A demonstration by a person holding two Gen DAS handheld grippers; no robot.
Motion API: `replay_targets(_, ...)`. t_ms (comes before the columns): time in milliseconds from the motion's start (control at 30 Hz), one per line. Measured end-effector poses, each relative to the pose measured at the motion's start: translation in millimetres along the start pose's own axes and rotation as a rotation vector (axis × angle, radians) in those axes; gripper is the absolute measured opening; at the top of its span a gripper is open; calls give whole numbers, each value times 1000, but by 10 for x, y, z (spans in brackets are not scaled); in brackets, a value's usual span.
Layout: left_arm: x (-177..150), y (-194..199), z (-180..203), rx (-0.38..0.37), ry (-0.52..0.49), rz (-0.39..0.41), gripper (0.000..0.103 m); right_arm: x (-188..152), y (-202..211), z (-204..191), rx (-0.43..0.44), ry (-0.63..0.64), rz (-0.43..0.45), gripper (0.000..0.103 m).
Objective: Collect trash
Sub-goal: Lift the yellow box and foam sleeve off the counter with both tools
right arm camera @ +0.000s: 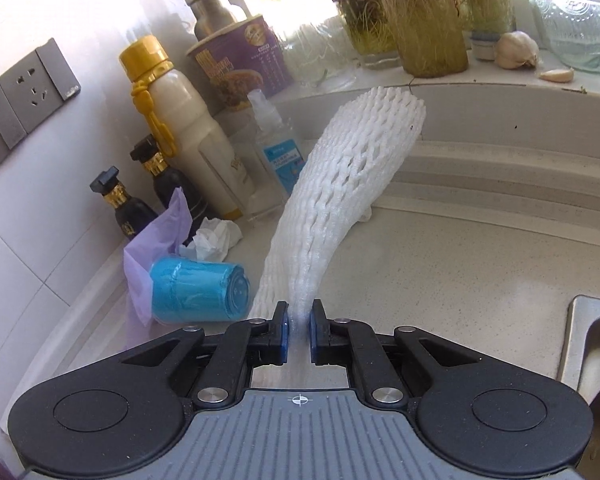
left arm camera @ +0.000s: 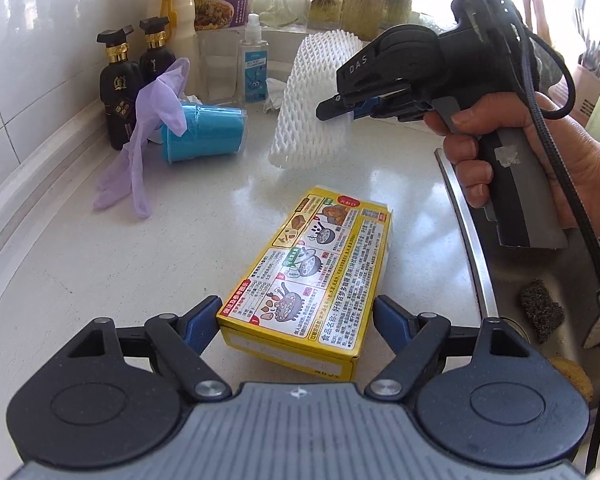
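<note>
A yellow printed food box (left arm camera: 320,264) lies lengthwise on the pale counter (left arm camera: 100,264) in the left wrist view. My left gripper (left arm camera: 298,312) straddles its near end, and both blue pads (left arm camera: 202,320) touch its sides, so it is shut on the box. My right gripper (right arm camera: 299,320) is shut on the lower end of a white foam fruit net (right arm camera: 352,168), which curves up and away above the counter. From the left wrist camera that right gripper (left arm camera: 324,109), held in a person's hand (left arm camera: 500,152), pinches the foam net (left arm camera: 304,92) at the upper right.
At the back left lie a purple glove (left arm camera: 140,140), a tipped blue cup (left arm camera: 204,134) and a crumpled tissue (right arm camera: 214,240). Dark bottles (left arm camera: 120,84), a spray bottle (left arm camera: 254,68) and a noodle cup (right arm camera: 244,64) line the wall. A steel sink (left arm camera: 464,232) holding a scouring pad (left arm camera: 542,308) borders the right.
</note>
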State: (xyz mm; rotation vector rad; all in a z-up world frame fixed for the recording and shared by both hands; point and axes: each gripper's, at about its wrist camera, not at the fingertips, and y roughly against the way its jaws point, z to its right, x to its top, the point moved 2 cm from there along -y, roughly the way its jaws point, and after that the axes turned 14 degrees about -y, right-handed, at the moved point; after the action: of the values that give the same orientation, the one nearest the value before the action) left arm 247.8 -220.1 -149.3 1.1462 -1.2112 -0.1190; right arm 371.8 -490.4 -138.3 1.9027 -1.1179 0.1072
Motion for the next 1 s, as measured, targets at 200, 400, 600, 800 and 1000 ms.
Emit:
replay_targets(200, -57, 157, -20, 6, 20, 23, 79, 32, 239, 10, 1, 9, 47, 8)
replay_targets(400, -115, 326, -58, 27, 48, 36, 79, -43, 496, 62, 9, -15, 65, 8)
replay_targets(600, -187, 513, -103, 55, 94, 46, 78, -260, 693, 25, 6, 7, 51, 8)
replay_targets(800, -267, 751, -171, 82, 136, 69, 78, -543, 867, -46, 16, 33, 29, 8)
replay_targets(1000, -345, 1019, -257, 100, 194, 107, 77, -808, 1028, -167, 26, 71, 10, 8)
